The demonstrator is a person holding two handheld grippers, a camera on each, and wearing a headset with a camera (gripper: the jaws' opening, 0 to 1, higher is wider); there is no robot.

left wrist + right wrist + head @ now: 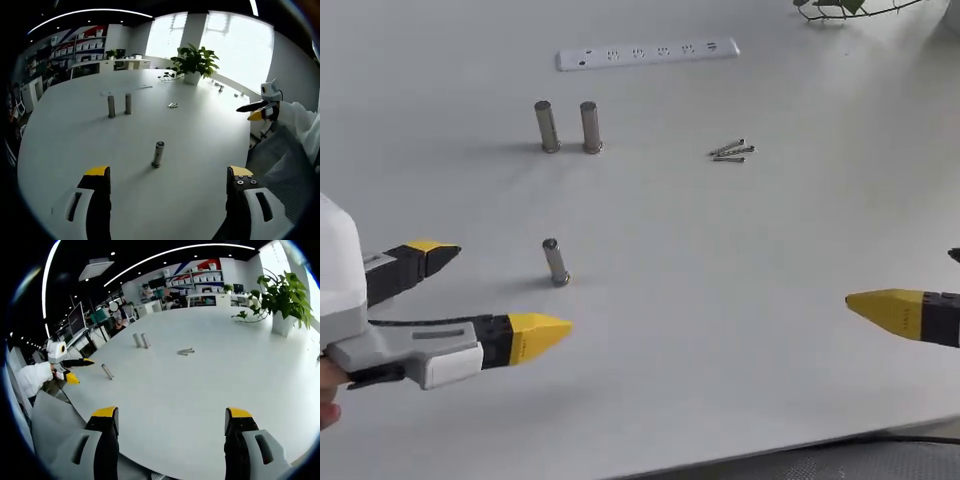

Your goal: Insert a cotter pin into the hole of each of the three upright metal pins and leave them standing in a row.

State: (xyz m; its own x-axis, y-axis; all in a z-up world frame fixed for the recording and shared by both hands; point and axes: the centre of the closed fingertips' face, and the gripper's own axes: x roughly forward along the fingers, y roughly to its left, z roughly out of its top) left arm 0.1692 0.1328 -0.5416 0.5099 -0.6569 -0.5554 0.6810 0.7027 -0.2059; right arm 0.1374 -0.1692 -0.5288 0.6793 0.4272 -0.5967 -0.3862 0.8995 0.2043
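Observation:
Two upright metal pins (548, 126) (591, 127) stand side by side at the back of the white table. A third metal pin (555, 261) stands alone nearer to me, slightly tilted in view. Three cotter pins (732, 152) lie in a loose pile to the right of the pair. My left gripper (500, 290) is open and empty, just left of the lone pin (158, 154), which sits ahead between its jaws. My right gripper (902, 277) is open and empty at the right edge, well short of the cotter pins (185, 351).
A white power strip (648, 53) lies at the far side of the table. A potted plant (194, 62) stands beyond it, its leaves (850, 8) reaching into the top right. The table's front edge (770, 455) runs just below the grippers.

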